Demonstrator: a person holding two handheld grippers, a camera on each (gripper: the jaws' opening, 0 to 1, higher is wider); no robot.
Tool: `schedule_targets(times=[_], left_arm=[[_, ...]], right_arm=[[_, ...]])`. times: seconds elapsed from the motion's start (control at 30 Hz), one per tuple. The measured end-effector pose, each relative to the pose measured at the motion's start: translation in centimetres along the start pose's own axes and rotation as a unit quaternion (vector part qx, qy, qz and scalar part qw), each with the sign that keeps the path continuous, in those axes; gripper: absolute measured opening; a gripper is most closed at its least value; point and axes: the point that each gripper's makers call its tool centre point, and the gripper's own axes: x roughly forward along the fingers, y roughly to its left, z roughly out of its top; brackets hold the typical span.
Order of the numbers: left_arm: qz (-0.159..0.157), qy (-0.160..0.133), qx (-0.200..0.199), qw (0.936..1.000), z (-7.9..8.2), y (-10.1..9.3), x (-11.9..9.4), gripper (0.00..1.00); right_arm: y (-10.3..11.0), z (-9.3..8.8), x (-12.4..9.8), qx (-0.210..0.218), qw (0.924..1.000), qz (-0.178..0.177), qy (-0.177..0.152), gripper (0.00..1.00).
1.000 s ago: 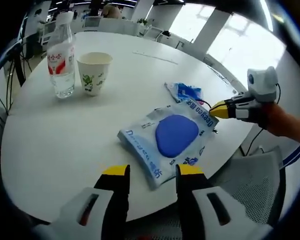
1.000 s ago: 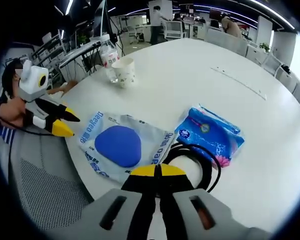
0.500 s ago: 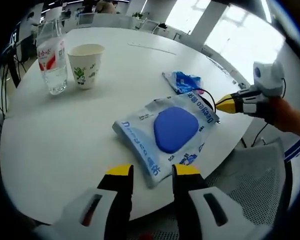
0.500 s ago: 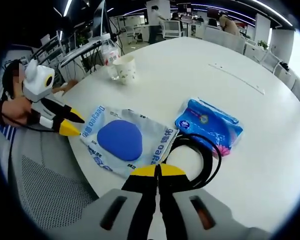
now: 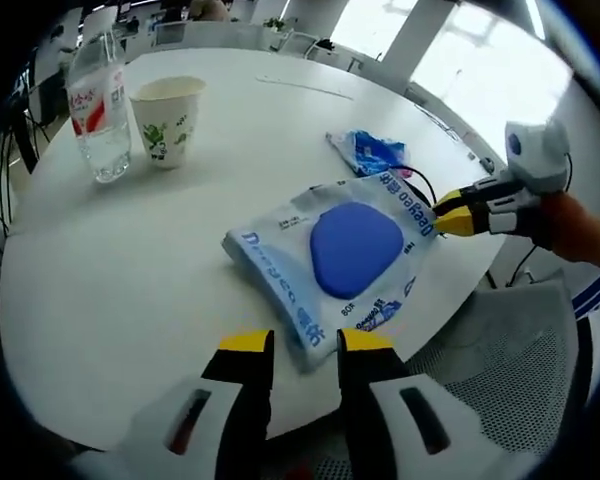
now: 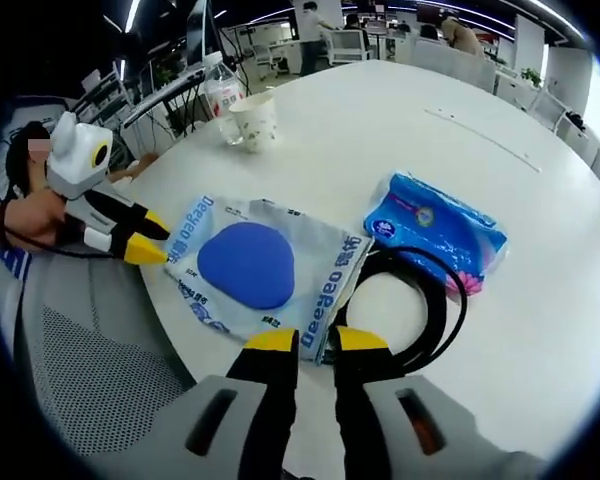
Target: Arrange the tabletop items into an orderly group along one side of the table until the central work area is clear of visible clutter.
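A clear plastic bag [image 5: 355, 250] printed "Deegeo", with a blue rounded pad inside, lies flat on the white round table [image 5: 130, 270]. My left gripper [image 5: 305, 342] is open, its jaws on either side of the bag's near corner. My right gripper [image 6: 317, 341] is open at the opposite edge of the bag [image 6: 265, 265], with that edge between its jaws. It also appears as the right gripper [image 5: 458, 218] across the bag, and the left gripper [image 6: 150, 238] shows at the bag's left edge. A blue tissue pack [image 6: 440, 225] and a black cable loop [image 6: 430, 310] lie beside the bag.
A water bottle [image 5: 95, 110] and a paper cup [image 5: 167, 120] stand together at the table's far side, seen again as bottle [image 6: 220, 95] and cup [image 6: 253, 120]. A grey mesh chair [image 5: 510, 370] stands off the table edge. Office desks lie beyond.
The right gripper's jaws, shut before, have parted. Both grippers have come closer to the bag's edges. The left jaws have narrowed a little.
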Motion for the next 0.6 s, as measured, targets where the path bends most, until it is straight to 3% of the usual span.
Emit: schedule_targets(times=[0.1, 0.3, 0.6], left_arm=[[0.004, 0.006, 0.000, 1.0000, -0.3, 0.1, 0.2, 0.18], [0.011, 0.010, 0.010, 0.9998, -0.5, 0.2, 0.5, 0.05], [0.007, 0.002, -0.001, 1.0000, 0.0, 0.4, 0.3, 0.00]], right_arm=[[-0.1, -0.3, 0.4, -0.002, 1.0000, -0.001, 0.007, 0.11], [0.4, -0.4, 1.0, -0.001, 0.9999, 0.011, 0.012, 0.01], [1.3, 0.2, 1.1, -0.010, 0.9997, 0.019, 0.012, 0.00]])
